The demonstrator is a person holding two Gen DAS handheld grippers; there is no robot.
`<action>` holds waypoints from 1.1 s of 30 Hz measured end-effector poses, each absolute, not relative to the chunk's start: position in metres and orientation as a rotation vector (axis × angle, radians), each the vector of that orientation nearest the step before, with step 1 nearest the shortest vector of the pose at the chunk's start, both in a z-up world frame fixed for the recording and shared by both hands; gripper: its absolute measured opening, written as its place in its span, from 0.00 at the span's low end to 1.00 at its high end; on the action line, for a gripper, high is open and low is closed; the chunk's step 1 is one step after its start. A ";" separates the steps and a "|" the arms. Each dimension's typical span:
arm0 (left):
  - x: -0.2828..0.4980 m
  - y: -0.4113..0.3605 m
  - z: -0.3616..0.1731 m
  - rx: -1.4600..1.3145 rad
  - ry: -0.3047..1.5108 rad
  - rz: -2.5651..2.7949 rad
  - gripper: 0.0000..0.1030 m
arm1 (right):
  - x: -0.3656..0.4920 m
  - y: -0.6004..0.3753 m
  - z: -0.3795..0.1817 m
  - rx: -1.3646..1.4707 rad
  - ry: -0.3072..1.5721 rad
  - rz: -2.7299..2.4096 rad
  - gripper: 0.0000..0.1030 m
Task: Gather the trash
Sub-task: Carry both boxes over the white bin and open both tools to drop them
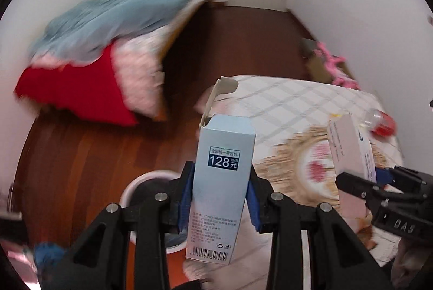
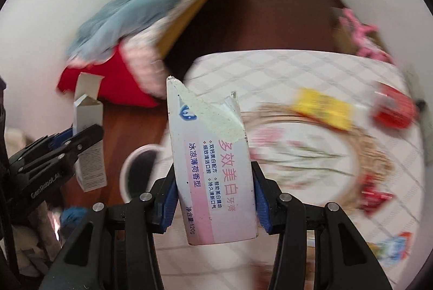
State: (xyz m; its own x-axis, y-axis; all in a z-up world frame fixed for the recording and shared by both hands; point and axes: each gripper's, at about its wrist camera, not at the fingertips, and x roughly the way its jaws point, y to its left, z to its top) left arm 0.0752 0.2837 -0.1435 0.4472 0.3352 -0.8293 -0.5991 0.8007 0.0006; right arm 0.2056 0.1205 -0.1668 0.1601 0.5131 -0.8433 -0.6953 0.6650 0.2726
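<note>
Between the blue pads of the left gripper [image 1: 222, 198] stands a pale blue box [image 1: 220, 190], gripped on both narrow sides about halfway up, its open top flap raised above the fingers and its barcode end hanging below them. From the right wrist view the same box [image 2: 89, 144] shows at the left edge, upright in that gripper [image 2: 78, 135]. The right gripper [image 2: 215, 198] is likewise clamped on a white and pink toothpaste box [image 2: 213, 168], pads pressing its two long sides, with the torn end pointing up and away from the fingers. From the left wrist view this box [image 1: 349, 146] appears at the right, held by the right gripper [image 1: 360, 179]. Both boxes hang above the edge of a table with a quilted white cloth [image 2: 311, 68]. Just below and left of them a white-rimmed bin [image 2: 140, 171] sits on the dark wood floor [image 1: 81, 149]. Farther back on the cloth lie a yellow wrapper [image 2: 322, 108] and a blurred red item [image 2: 395, 108].
</note>
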 end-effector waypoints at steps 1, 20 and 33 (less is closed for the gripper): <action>0.062 0.298 -0.148 -0.329 0.948 0.617 0.31 | 0.191 0.143 -0.171 -0.211 1.117 0.901 0.49; -0.027 0.459 -0.336 -0.844 1.101 0.696 0.33 | 0.089 0.391 -0.368 -0.546 1.383 0.957 0.49; -0.048 0.483 -0.344 -0.932 1.049 0.813 0.96 | 0.101 0.410 -0.410 -0.640 1.457 0.949 0.72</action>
